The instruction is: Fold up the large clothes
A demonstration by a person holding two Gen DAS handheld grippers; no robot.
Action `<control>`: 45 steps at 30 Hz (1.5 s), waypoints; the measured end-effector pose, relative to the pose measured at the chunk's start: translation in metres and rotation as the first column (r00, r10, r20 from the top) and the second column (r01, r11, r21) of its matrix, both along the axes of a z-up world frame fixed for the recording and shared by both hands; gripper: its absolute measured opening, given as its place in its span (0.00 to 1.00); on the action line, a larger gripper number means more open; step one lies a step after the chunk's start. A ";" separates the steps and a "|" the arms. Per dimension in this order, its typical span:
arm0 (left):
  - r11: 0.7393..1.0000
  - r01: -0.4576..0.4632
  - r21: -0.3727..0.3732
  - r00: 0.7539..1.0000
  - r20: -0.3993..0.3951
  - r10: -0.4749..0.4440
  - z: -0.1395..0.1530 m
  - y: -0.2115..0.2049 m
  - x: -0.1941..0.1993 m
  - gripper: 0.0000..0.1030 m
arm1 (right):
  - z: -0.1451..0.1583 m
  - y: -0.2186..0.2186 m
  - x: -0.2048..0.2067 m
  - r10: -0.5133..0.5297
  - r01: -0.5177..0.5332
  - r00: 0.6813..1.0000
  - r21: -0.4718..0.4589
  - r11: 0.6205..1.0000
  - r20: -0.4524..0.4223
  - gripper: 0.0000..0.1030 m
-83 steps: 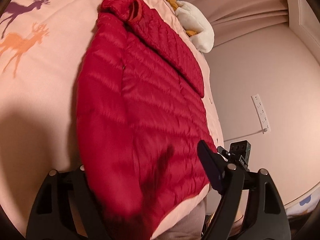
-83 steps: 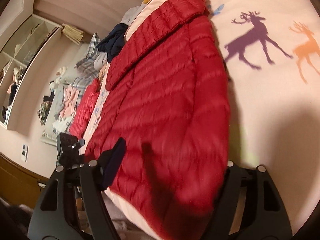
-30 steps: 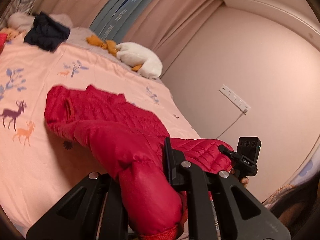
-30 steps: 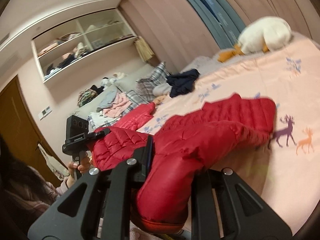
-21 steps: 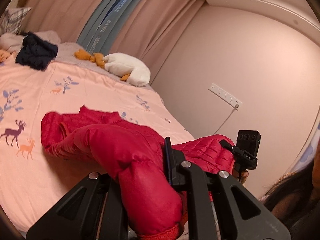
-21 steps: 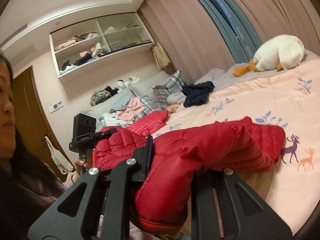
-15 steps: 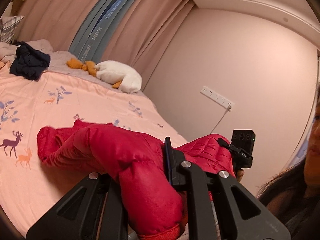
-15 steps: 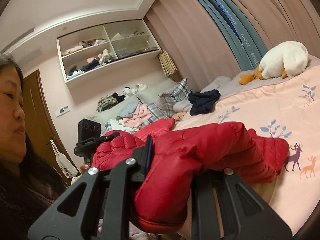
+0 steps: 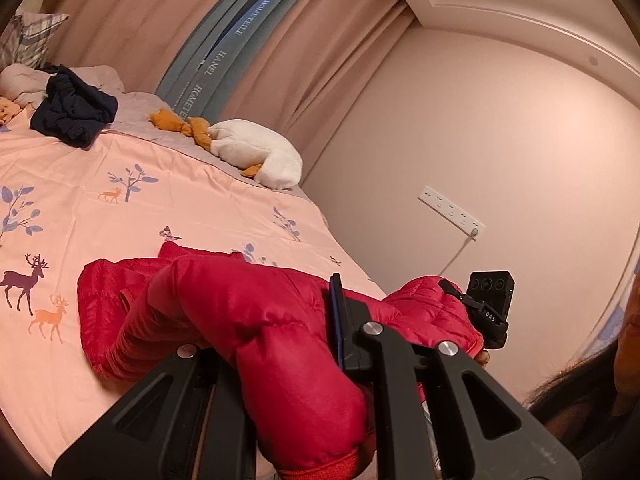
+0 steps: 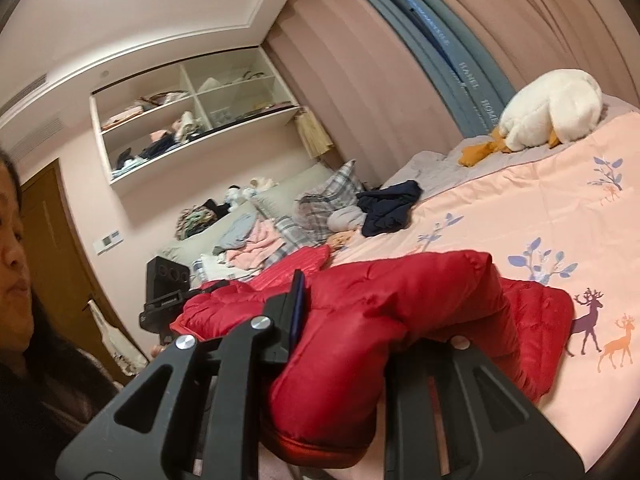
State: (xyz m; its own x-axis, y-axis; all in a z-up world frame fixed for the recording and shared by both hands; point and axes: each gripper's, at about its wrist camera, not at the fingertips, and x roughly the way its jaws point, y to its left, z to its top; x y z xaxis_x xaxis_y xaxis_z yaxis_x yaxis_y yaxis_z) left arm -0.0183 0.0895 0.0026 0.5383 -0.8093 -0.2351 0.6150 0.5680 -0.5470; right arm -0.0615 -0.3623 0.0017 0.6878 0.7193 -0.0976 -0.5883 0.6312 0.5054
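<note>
Left gripper (image 9: 280, 364) and right gripper (image 10: 340, 344) both clamped on red jacket (image 9: 224, 312) hem; collar end lies ahead on bed (image 9: 168, 200), long axis pointing away.

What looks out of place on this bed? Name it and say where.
Nothing is damaged or spilled. Apart from the red down jacket, held up at its hem by the left hand-held gripper and right hand-held gripper, a crumpled dark garment lies unfolded near the pillows, and loose clothes are heaped at the headboard.

The red quilted puffer jacket (image 9: 224, 312) hangs lifted at its hem end, its far end resting on the bed.
</note>
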 end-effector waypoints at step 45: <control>0.954 -0.240 0.182 0.895 -0.339 0.290 -0.117 -0.023 0.201 0.14 | -0.126 -0.010 0.216 -0.241 0.208 0.891 -0.125 0.970 -0.385 0.19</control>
